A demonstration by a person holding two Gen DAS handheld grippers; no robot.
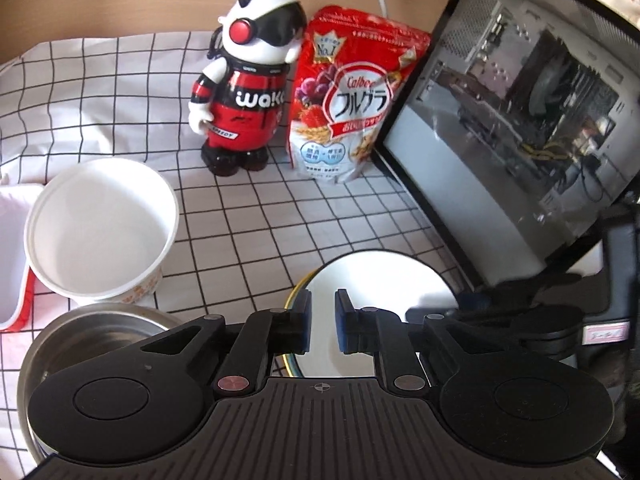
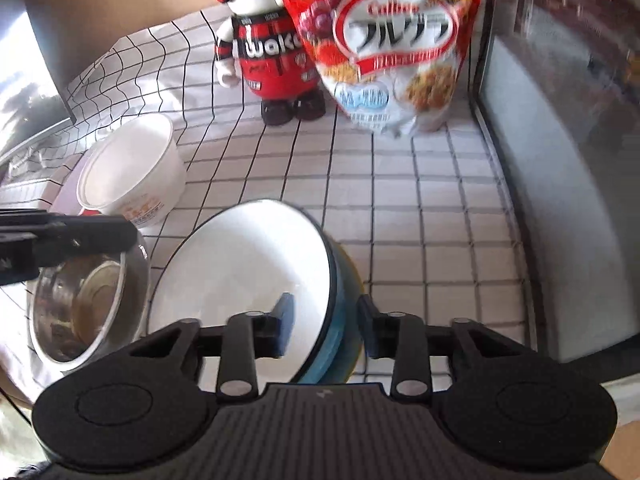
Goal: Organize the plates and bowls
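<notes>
The left gripper (image 1: 323, 322) hovers over the blue bowl (image 1: 384, 280), its blue pads drawn in as near as they go with only a narrow slit between them and nothing gripped; the bowl's white inside shows through that slit. In the right wrist view the right gripper (image 2: 326, 326) straddles the near rim of the blue bowl (image 2: 248, 280), one finger inside over the white lining, the other outside by the teal wall, and the bowl sits tilted on the checked cloth (image 2: 420, 220). Whether the pads actually press on the rim I cannot tell, as a gap seems to show on the outer side. Just left of the blue bowl stands a steel bowl (image 2: 80, 312), with the left gripper's dark arm reaching across its top. Behind that is a white paper bowl (image 1: 100, 232), upright and empty, touching or nearly touching a white tray with a red edge (image 1: 12, 260) at its left. At the back of the cloth a panda figure (image 1: 244, 92) in red stands beside a red cereal bag (image 1: 348, 96), and a glass-sided computer case (image 1: 520, 120) flanks the right side
</notes>
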